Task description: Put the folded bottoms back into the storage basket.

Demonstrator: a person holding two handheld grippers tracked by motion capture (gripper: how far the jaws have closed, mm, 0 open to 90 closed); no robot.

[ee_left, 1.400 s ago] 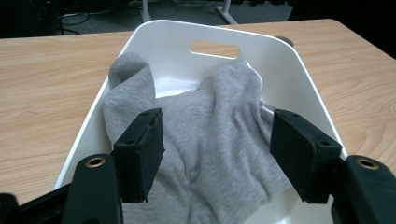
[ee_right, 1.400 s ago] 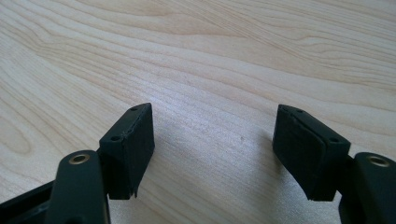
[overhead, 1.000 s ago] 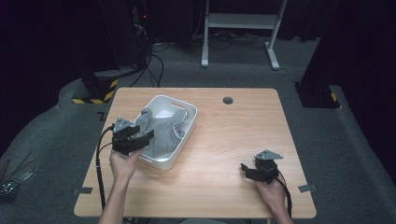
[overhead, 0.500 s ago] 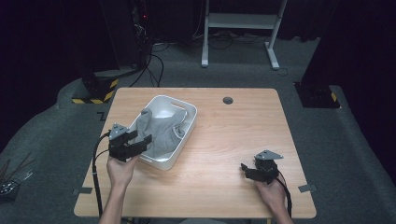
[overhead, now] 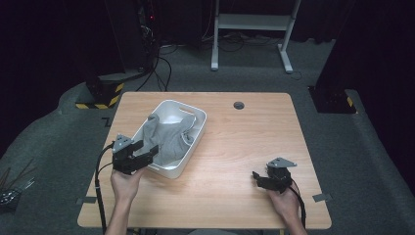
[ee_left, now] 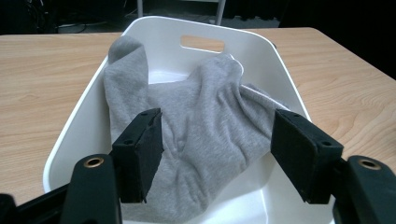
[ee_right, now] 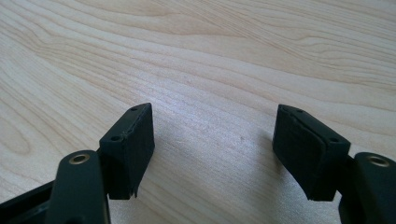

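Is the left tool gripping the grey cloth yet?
No: the left tool stands open over the grey cloth in the white bin.

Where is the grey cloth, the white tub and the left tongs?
grey cloth (ee_left: 201, 140): left gripper view, on its creased middle.
white tub (overhead: 172, 171): high view, on its near rim.
left tongs (overhead: 146, 151): high view, midway between the tips, open.

- A tub (overhead: 195, 142) sits on the table's (overhead: 235, 132) left half, cloth (overhead: 169, 137) inside.
- Left gripper (overhead: 142, 155) at its near end; right gripper (overhead: 258, 177) well apart, right.
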